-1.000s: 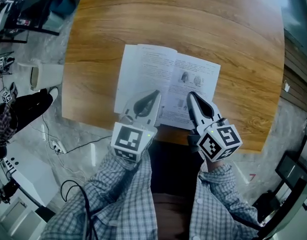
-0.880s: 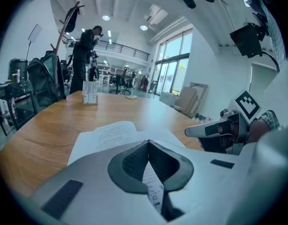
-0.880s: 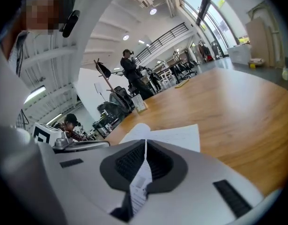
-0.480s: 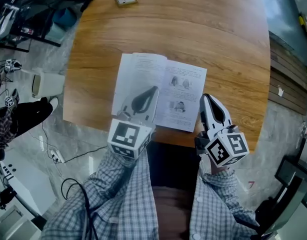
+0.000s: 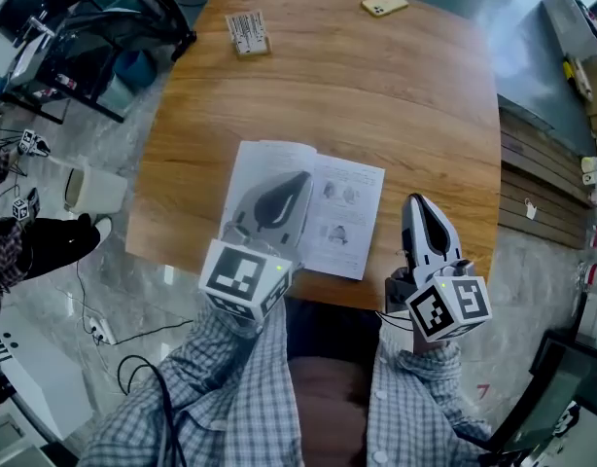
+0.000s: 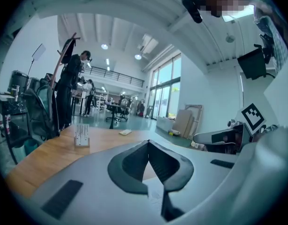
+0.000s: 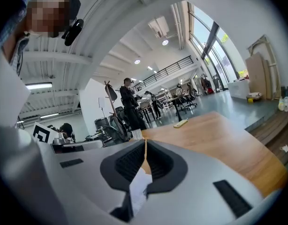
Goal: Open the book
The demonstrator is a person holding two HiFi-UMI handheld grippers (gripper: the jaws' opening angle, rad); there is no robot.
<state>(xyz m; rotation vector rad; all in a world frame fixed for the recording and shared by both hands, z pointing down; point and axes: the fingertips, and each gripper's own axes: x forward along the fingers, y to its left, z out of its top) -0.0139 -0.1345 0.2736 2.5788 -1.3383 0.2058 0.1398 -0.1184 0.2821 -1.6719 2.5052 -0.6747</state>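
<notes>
Book [image 5: 342, 214] lies open on table [image 5: 376, 86]. Left gripper [image 5: 300, 177] above its left page, right gripper [image 5: 415, 202] just right of it. Both jaws closed, holding nothing

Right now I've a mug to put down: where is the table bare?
The widest bare wood runs across the table between the open book and the far phone and small rack. A narrower strip lies left of the book. Crowded: the near edge, left gripper over the book, right gripper beside it.
</notes>
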